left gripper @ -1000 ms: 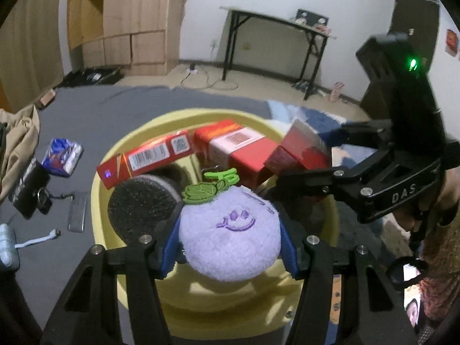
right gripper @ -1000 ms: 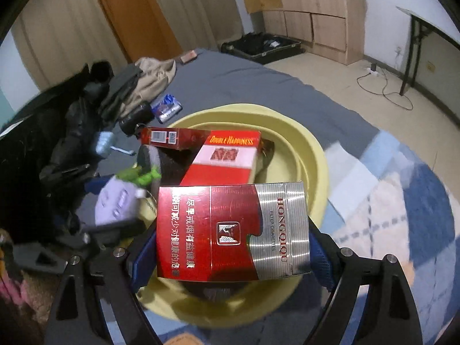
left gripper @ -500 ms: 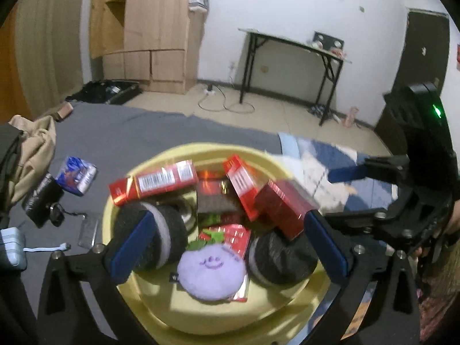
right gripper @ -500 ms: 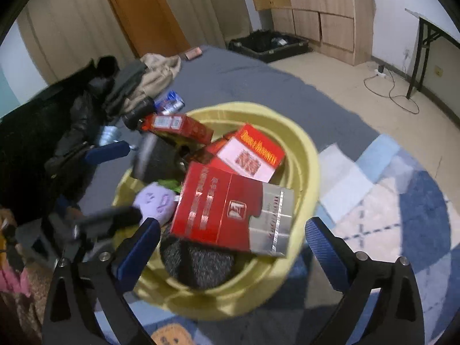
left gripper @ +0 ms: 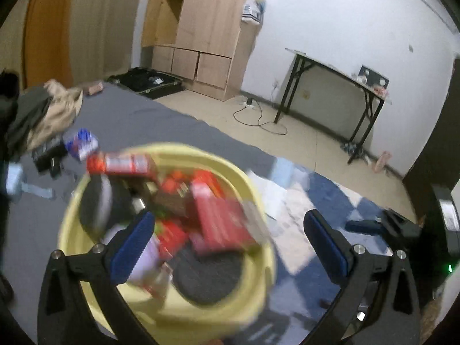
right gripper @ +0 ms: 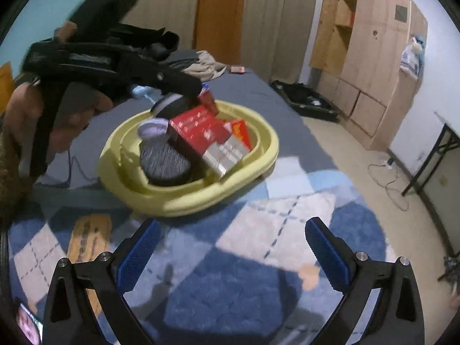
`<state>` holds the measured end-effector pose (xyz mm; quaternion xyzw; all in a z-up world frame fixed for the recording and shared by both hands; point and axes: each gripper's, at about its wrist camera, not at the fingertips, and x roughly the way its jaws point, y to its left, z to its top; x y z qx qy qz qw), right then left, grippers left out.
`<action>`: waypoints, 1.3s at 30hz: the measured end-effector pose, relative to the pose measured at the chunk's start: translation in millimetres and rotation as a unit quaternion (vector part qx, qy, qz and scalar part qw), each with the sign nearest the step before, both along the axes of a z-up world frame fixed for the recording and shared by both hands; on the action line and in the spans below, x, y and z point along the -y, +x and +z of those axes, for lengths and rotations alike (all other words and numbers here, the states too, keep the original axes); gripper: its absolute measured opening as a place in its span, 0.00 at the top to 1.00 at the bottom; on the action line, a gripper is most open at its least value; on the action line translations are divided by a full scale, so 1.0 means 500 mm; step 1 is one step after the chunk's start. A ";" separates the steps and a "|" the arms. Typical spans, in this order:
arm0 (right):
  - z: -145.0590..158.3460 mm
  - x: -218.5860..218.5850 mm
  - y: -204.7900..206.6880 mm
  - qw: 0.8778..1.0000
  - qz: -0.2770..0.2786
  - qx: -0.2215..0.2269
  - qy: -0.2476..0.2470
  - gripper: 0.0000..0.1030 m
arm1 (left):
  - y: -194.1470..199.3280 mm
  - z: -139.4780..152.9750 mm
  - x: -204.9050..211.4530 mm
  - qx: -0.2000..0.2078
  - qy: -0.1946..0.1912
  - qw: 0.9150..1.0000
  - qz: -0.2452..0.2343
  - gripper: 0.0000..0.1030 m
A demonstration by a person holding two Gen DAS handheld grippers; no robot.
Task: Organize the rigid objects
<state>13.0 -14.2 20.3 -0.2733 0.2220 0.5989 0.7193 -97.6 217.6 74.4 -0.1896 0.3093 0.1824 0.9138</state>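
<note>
A yellow basin (right gripper: 247,172) (left gripper: 258,189) sits on a bed and holds several red cigarette boxes (right gripper: 198,132) (left gripper: 221,224), dark round pads (right gripper: 164,161) (left gripper: 207,273) and a purple plush toy (right gripper: 151,128) (left gripper: 143,261). My left gripper (left gripper: 227,244) is open and empty, above the basin's near side. My right gripper (right gripper: 230,250) is open and empty, pulled back over the blue and white checked blanket (right gripper: 258,258), well short of the basin. The left gripper's body and the hand holding it show in the right wrist view (right gripper: 72,86). The left wrist view is motion blurred.
Clothes (left gripper: 43,115) and small items, including a blue packet (left gripper: 82,142), lie on the grey sheet (left gripper: 161,126) left of the basin. An orange box (right gripper: 89,238) lies on the blanket. A wooden wardrobe (left gripper: 207,28), a black-legged table (left gripper: 336,86) and a floor cable (left gripper: 258,115) stand beyond.
The left gripper let go of the purple plush into the basin and opened. The right gripper dropped the red and silver box into the basin. Both have since pulled back.
</note>
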 end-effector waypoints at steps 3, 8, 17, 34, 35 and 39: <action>-0.002 0.011 0.009 0.999 0.019 -0.030 0.029 0.00 | -0.058 -0.023 0.074 -0.017 0.024 0.999 0.019 0.00; -0.036 0.007 0.028 0.997 0.032 -0.063 0.010 0.00 | -0.116 -0.082 0.163 -0.057 0.081 0.994 0.045 0.00; -0.103 -0.103 0.023 0.994 0.039 -0.050 -0.088 0.00 | -0.083 -0.200 0.098 -0.153 0.035 0.978 0.140 0.00; -0.120 -0.177 0.031 0.994 0.001 -0.038 -0.101 0.00 | -0.056 -0.205 0.074 -0.147 0.021 0.978 0.150 0.00; -0.119 -0.177 0.029 0.994 0.001 -0.035 -0.102 0.00 | -0.054 -0.204 0.073 -0.148 0.021 0.977 0.150 0.00; -0.120 -0.174 0.028 0.995 0.002 -0.034 -0.099 0.00 | -0.055 -0.204 0.072 -0.147 0.021 0.977 0.150 0.00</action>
